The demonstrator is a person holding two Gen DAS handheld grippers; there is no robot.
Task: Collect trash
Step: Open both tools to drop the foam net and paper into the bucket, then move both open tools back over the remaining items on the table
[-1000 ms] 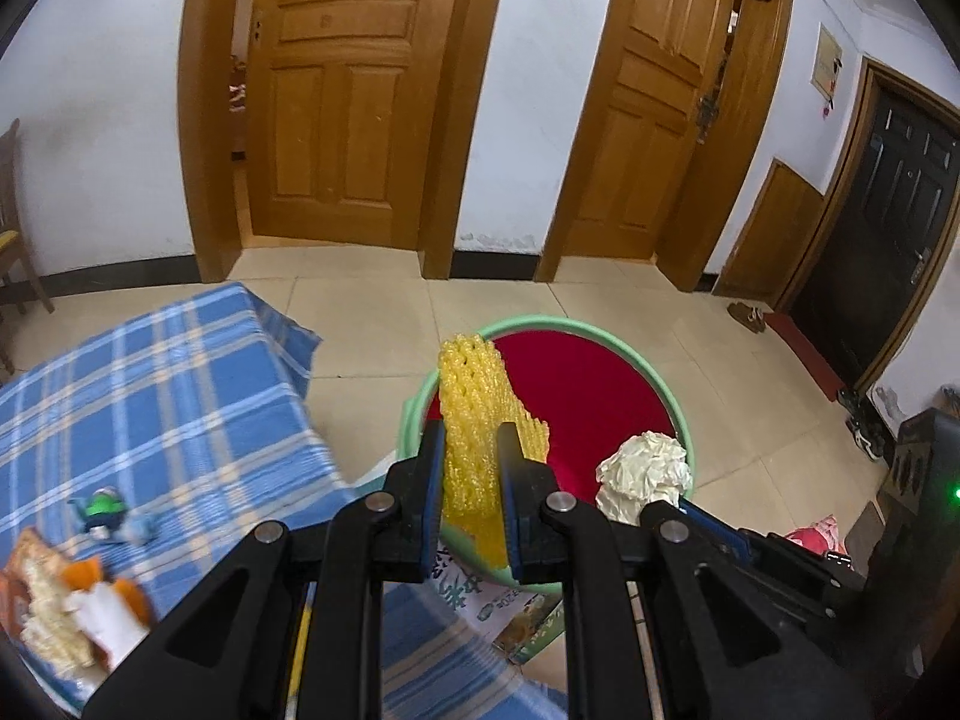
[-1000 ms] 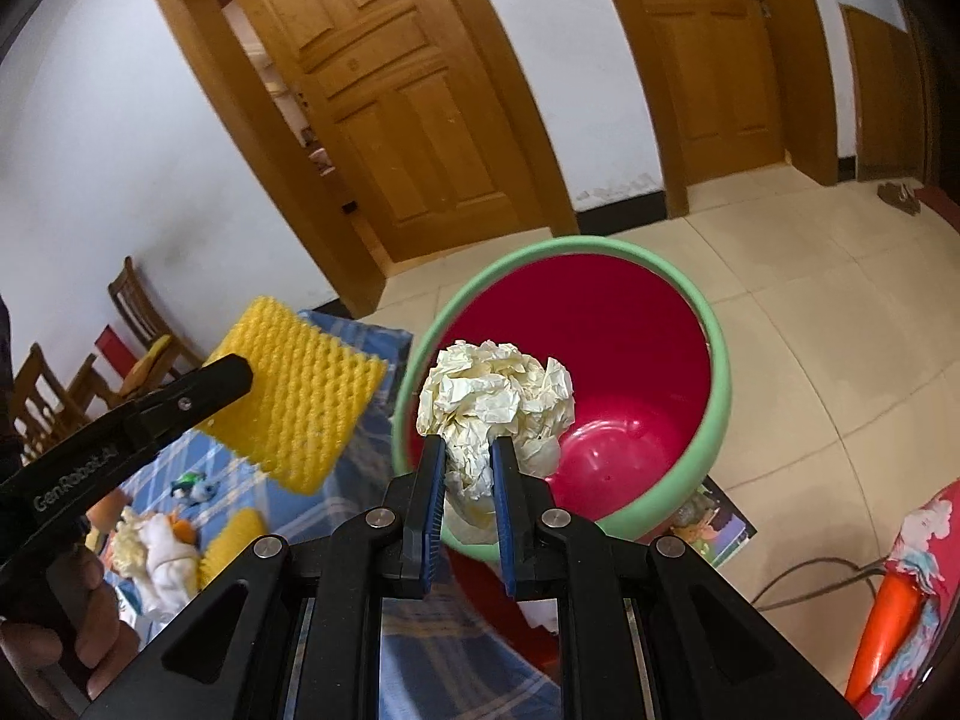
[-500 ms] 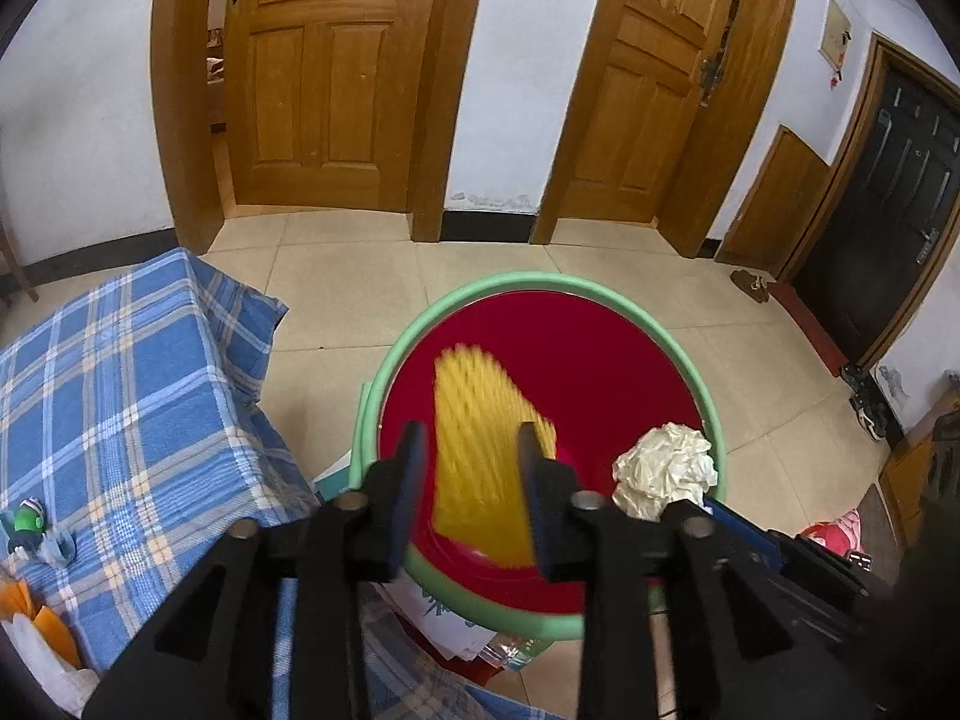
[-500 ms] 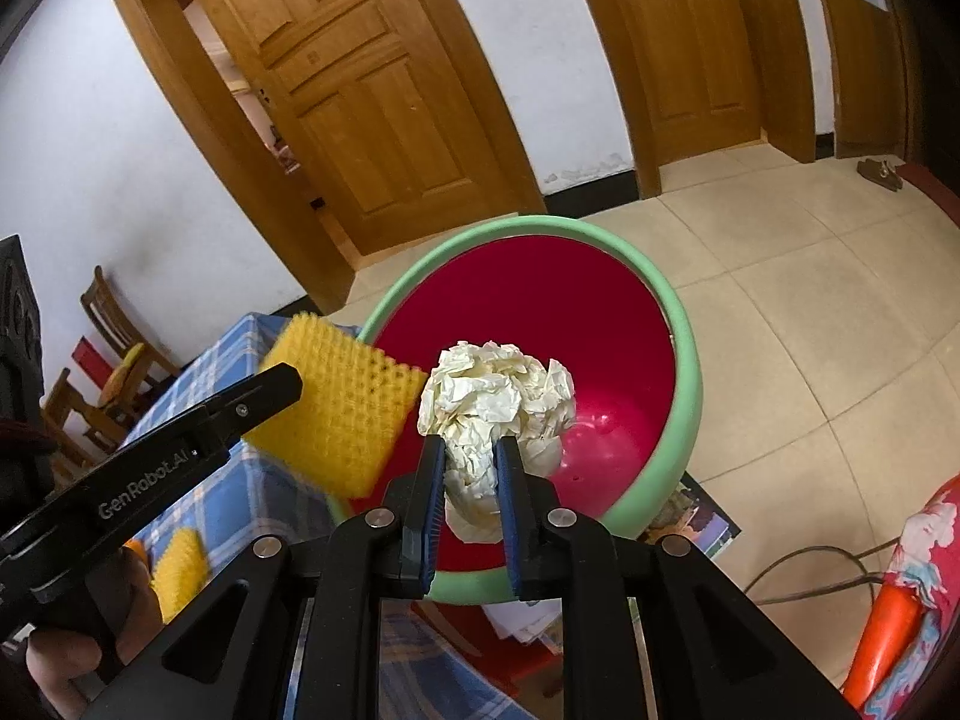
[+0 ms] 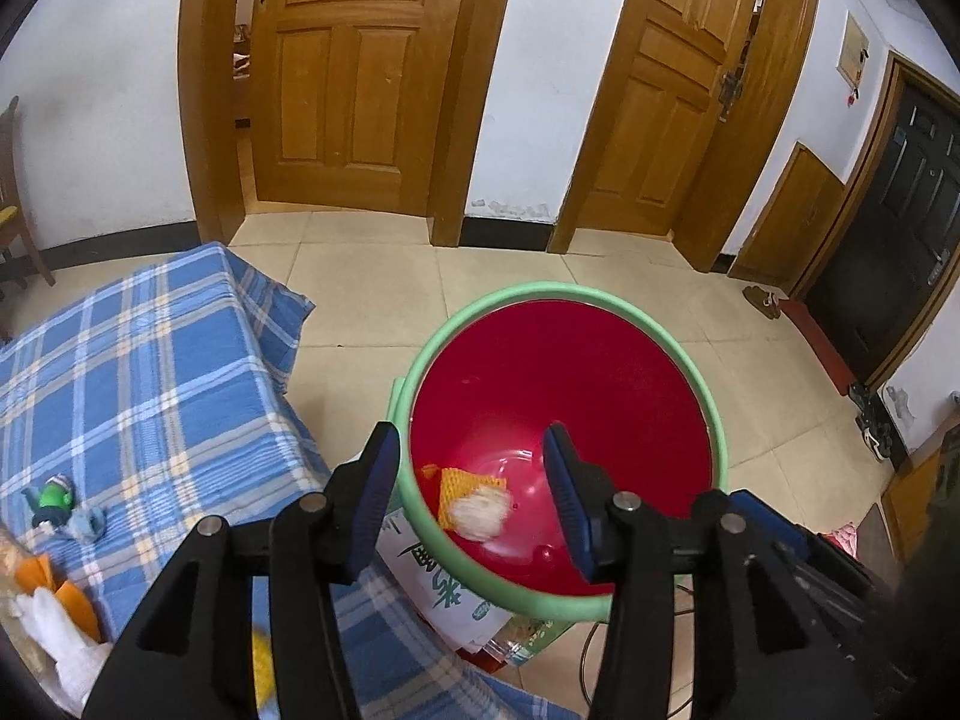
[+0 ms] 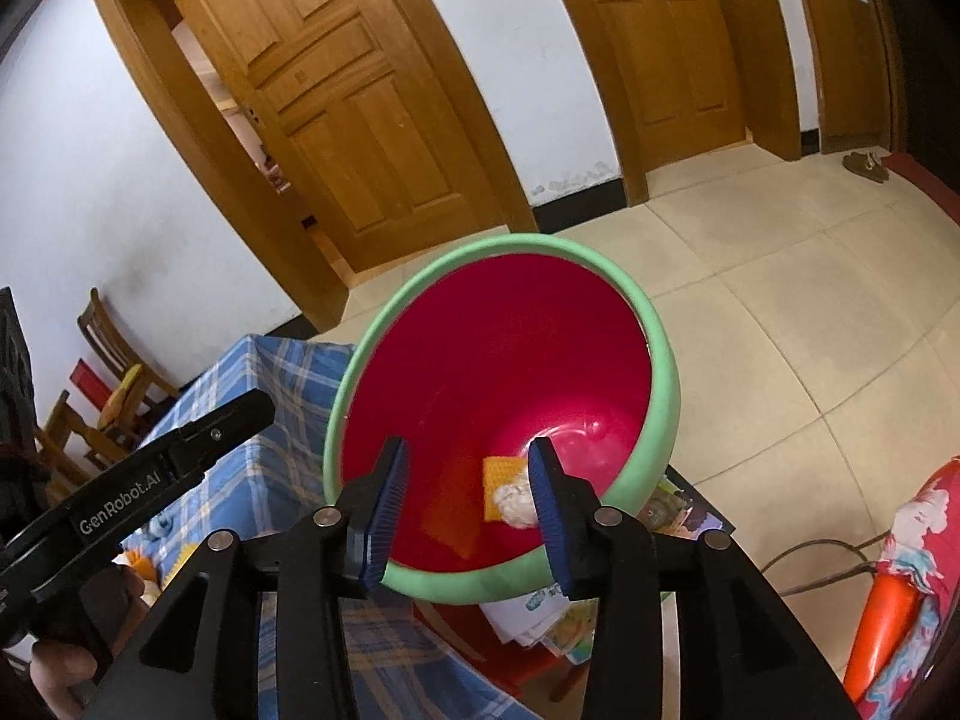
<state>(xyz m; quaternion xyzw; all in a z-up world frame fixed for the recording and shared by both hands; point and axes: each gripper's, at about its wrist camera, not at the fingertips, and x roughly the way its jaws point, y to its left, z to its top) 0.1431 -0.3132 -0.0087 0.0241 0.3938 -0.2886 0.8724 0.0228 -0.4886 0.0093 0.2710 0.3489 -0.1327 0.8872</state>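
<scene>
A red bin with a green rim (image 5: 717, 420) (image 6: 663, 372) stands beside the table. At its bottom lie a yellow foam net (image 5: 459, 483) (image 6: 501, 471) and a crumpled white paper ball (image 5: 480, 516) (image 6: 513, 501). My left gripper (image 5: 468, 495) is open and empty above the bin's near rim. My right gripper (image 6: 471, 495) is open and empty above the bin too. The left gripper's arm (image 6: 150, 468) shows at the left of the right wrist view.
A table with a blue plaid cloth (image 5: 138, 372) (image 6: 282, 372) stands left of the bin, with a small green toy (image 5: 54, 498) and orange and white scraps (image 5: 48, 600) on it. Printed papers (image 5: 444, 588) lie under the bin. Wooden doors (image 5: 348, 72) stand behind.
Both grippers opened. The yellow foam net fell from the left gripper and the paper ball from the right gripper into the bin.
</scene>
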